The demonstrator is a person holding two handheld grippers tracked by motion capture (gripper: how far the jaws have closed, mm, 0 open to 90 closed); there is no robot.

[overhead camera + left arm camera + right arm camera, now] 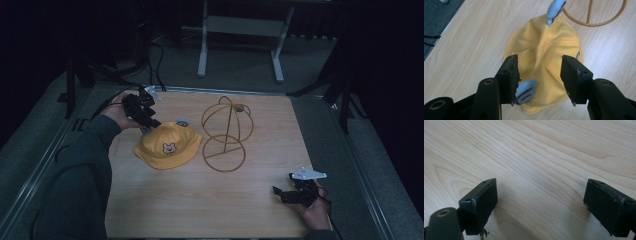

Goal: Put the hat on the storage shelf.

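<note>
One gripper is in play: left gripper [539, 75] hovers jaws wide apart, gripping nothing, straddling the yellow hat [544, 57] just ahead and below, crown ridge running away between them. Right gripper [295, 192], also wide and empty, sits well apart from it.

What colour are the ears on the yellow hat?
Light blue ears with dark red lining, clearest in the left gripper view.

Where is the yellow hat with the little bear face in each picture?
High view: the yellow hat lies left of centre on the table, beside the gold wire stand.
Left gripper view: the hat lies in the middle, beyond the open jaws.
Right gripper view: bare wooden table, no hat.
Shared landmark: the stand.
</note>
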